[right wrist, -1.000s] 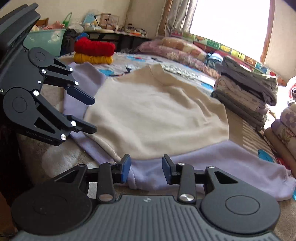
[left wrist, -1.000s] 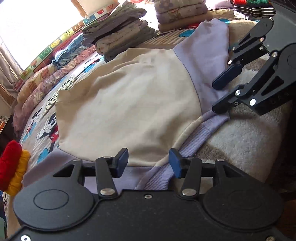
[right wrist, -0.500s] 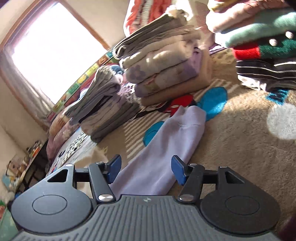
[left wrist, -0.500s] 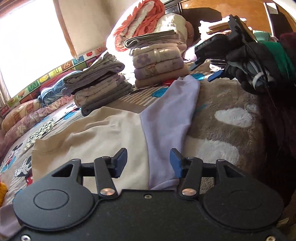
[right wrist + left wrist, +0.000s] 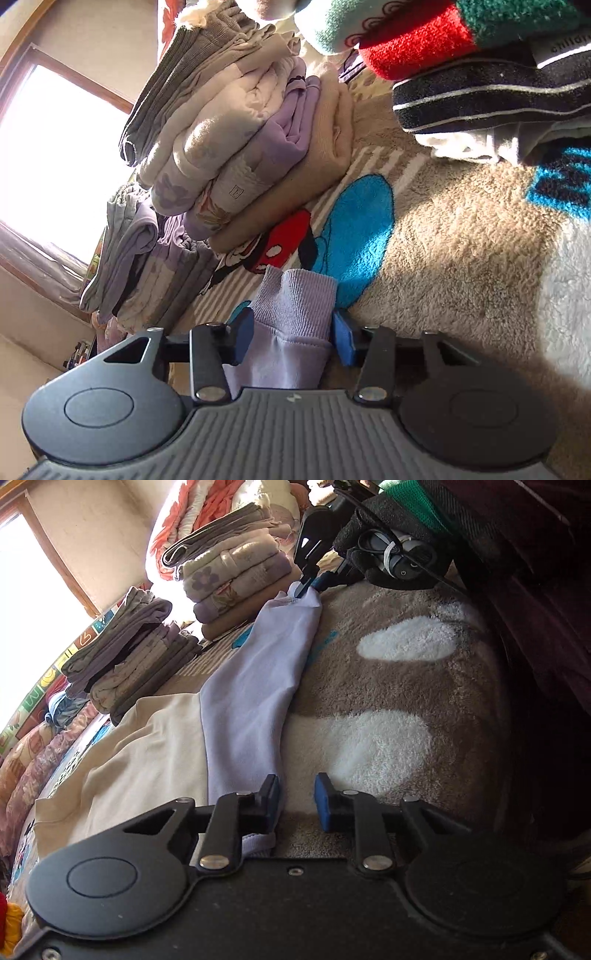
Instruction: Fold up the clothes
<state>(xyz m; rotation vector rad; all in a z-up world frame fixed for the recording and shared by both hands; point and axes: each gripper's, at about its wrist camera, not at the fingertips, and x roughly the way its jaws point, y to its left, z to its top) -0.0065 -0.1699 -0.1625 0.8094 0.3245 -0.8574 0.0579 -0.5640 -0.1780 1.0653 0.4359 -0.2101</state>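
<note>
A cream sweatshirt (image 5: 140, 746) with lilac sleeves lies flat on a plush blanket. One lilac sleeve (image 5: 255, 686) stretches away from me toward its ribbed cuff (image 5: 295, 306). My left gripper (image 5: 296, 801) is open at the sleeve's near end, its left finger over the sleeve's ribbed edge. My right gripper (image 5: 293, 334) is open, its jaws on either side of the cuff. It also shows in the left wrist view (image 5: 310, 583), at the sleeve's far tip.
Stacks of folded clothes (image 5: 236, 147) stand just beyond the cuff, with another stack (image 5: 129, 657) to the left. Striped and red-green knits (image 5: 480, 74) lie at the right. The brown and white blanket (image 5: 388, 686) spreads to the right of the sleeve.
Both grippers swung right from the sweatshirt's body to the sleeve. The right gripper reached the cuff and now straddles it. The left gripper moved to the sleeve's near end.
</note>
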